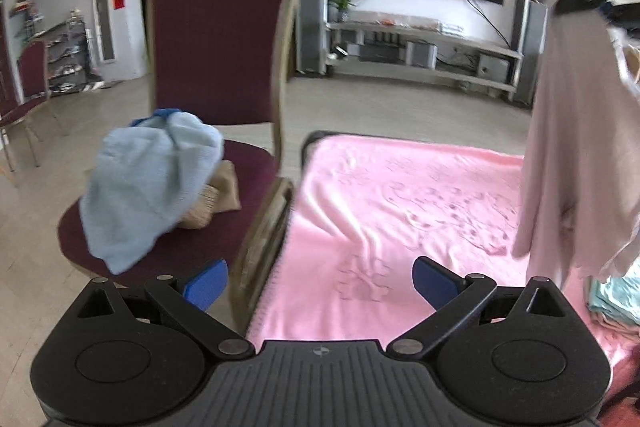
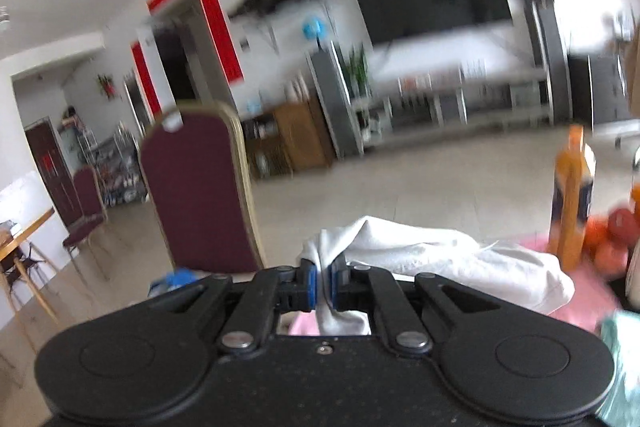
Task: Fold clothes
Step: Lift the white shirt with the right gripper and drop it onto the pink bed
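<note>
My right gripper [image 2: 323, 283] is shut on a pale white garment [image 2: 440, 259], whose cloth is pinched between the blue pads and bunches out ahead to the right. In the left wrist view that same garment [image 1: 572, 155] hangs down at the right edge over the pink blanket [image 1: 400, 203] on the table. My left gripper [image 1: 320, 281] stands open above the blanket's near left corner, with nothing between its blue fingers [image 1: 206, 283]. A light blue garment [image 1: 148, 187] lies crumpled on the seat of the maroon chair [image 1: 220, 39], on top of a beige cloth [image 1: 218, 195].
The maroon chair [image 2: 200, 195] stands close against the table's left side. An orange bottle [image 2: 572, 199] and red fruit [image 2: 616, 235] sit at the right. Folded teal and beige clothes [image 1: 616, 301] are stacked at the blanket's right edge. A TV stand [image 1: 420, 47] lines the far wall.
</note>
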The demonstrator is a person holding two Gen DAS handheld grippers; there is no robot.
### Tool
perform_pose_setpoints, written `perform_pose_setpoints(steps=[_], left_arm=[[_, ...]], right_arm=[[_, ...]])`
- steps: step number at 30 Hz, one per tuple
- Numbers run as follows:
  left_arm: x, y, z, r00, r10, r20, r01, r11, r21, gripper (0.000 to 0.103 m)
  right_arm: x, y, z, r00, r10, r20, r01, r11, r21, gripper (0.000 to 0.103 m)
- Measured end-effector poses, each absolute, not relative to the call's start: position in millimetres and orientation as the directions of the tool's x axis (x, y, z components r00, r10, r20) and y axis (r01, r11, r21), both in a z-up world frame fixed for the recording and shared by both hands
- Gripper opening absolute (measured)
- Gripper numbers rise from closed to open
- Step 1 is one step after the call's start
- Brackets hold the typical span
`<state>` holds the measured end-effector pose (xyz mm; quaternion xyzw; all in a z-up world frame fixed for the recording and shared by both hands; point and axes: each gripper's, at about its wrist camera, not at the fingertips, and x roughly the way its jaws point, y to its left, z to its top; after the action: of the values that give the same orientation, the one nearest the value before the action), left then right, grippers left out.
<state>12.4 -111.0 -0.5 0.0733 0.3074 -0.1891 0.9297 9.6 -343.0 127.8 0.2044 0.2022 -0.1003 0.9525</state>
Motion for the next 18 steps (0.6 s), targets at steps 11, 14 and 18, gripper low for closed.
perform_pose_setpoints(steps=[11, 14, 18], left_arm=[[7.4, -91.0, 23.6, 0.85, -0.204, -0.485, 0.28, 0.956, 0.088, 0.1], [7.8, -102.5, 19.3, 0.839, -0.244, -0.487, 0.333, 0.937, 0.104, 0.1], [10.3, -136.9, -2.2, 0.788, -0.274, -0.552, 0.42, 0.894, 0.157, 0.1]], right_arm=[[-10.9, -452.6, 74.0, 0.955, -0.169, -0.245, 0.289, 0.327, 0.9, 0.007], [-52.6, -478.6, -12.3, 0.849, -0.234, -0.474, 0.512, 0.137, 0.848, 0.025], [-68.9, -466.2, -121.6, 0.657, 0.035, -0.753, 0.742, 0.149, 0.654, 0.033]])
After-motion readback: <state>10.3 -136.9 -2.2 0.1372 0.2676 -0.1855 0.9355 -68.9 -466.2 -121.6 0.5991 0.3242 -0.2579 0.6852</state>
